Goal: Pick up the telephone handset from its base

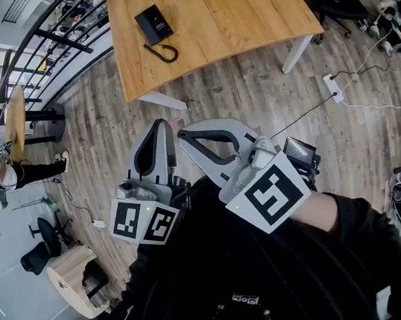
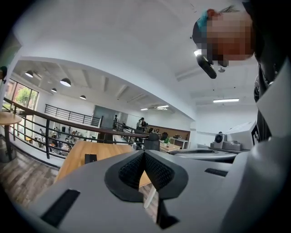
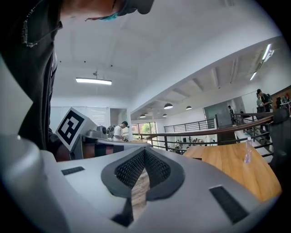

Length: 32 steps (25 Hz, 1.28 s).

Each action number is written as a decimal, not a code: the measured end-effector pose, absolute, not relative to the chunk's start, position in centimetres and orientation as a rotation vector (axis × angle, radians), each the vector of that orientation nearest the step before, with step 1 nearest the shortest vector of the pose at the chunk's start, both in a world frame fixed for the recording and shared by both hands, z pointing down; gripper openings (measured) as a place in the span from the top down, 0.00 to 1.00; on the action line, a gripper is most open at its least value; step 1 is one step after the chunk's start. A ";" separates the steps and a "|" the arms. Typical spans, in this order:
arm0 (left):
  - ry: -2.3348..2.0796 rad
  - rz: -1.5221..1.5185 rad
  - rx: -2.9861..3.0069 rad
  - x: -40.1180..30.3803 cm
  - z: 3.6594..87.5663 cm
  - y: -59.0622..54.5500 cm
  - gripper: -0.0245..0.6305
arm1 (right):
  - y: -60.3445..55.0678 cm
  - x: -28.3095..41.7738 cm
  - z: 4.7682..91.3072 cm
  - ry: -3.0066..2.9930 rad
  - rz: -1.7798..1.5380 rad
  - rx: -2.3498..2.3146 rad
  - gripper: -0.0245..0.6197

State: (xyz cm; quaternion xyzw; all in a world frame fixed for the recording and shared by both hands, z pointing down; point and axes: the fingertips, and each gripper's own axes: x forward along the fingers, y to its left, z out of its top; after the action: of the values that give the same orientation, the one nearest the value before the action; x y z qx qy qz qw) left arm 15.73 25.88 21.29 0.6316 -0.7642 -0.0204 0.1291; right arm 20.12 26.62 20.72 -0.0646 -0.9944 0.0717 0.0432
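Although the task is to lift the handset, neither pair of tongs is near it yet. The telephone sits on the wooden table at the top of the head view, well apart from both, with plank floor between.

The left tongs are held close to the person's chest, jaws pressed together with nothing between them; their own view shows the ribbed pads meeting at a point. The right tongs are likewise closed and empty. They lie slantwise, so that their tip comes just beside the left tip.

From the left tip the telephone lies at about 12 o'clock, and from the right tip a touch toward 11 o'clock. By my reading the left tongs are slightly nearer and point almost straight at it, while the right ones point off toward 10 o'clock.

The black body lies askew on the table, its long axis running roughly from 11 o'clock to 5 o'clock. Its cord loops out on the 5 o'clock side, toward the table's near edge. At this size I cannot tell handset from base.

I judge the coming move to be a long reach toward 12 o'clock, with the jaws opening before they close across the handset's short width.
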 end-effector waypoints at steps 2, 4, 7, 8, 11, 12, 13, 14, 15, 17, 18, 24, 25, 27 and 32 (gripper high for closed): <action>-2.224 -0.039 1.836 16.3 21.4 25.2 0.96 | 26.2 20.6 20.8 -3.049 0.227 -0.211 0.94; -2.225 -0.019 1.819 16.6 21.8 24.6 0.96 | 25.4 21.1 20.9 -3.051 0.221 -0.209 0.94; -2.210 -0.020 1.784 16.5 22.5 23.8 0.96 | 24.5 21.6 21.3 -3.045 0.226 -0.188 0.94; -2.204 -0.024 1.789 16.7 22.5 23.6 0.96 | 24.4 21.6 21.3 -3.045 0.226 -0.183 0.94; -2.187 -0.034 1.830 17.1 22.3 23.0 0.96 | 24.0 21.6 21.2 -3.046 0.219 -0.165 0.94; -2.179 -0.037 1.844 17.1 22.2 22.6 0.96 | 23.7 21.5 21.2 -3.048 0.215 -0.155 0.94; -2.170 -0.040 1.859 17.1 22.2 22.0 0.96 | 23.2 21.5 21.2 -3.050 0.208 -0.141 0.94; -2.161 -0.042 1.875 17.1 22.2 21.4 0.96 | 22.7 21.4 21.2 -3.052 0.200 -0.125 0.94; -2.153 -0.045 1.892 17.0 22.2 20.9 0.96 | 22.2 21.4 21.2 -3.053 0.191 -0.106 0.94; -2.134 -0.052 1.925 16.8 22.2 19.8 0.96 | 21.2 21.3 21.2 -3.055 0.176 -0.064 0.94; -2.121 -0.057 1.942 16.7 22.2 19.2 0.96 | 20.8 21.3 21.1 -3.056 0.170 -0.042 0.94; -2.013 -0.052 2.092 17.4 21.4 15.3 0.96 | 18.2 21.2 20.4 -3.063 0.148 0.066 0.94; -2.002 -0.052 2.103 17.3 21.4 14.9 0.96 | 18.0 21.0 20.4 -3.062 0.145 0.074 0.94; -1.986 -0.055 2.113 16.5 21.4 14.1 0.96 | 17.5 20.4 20.4 -3.064 0.135 0.089 0.94; -1.958 -0.067 2.132 13.8 21.6 12.3 0.96 | 15.9 17.9 20.9 -3.044 0.135 0.119 0.94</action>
State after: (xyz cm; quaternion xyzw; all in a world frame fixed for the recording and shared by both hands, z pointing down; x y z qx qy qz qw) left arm 13.81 12.35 21.63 0.7307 -0.6711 -0.0229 0.1230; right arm 17.90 15.92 20.85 0.0390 -0.9972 0.0444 0.0460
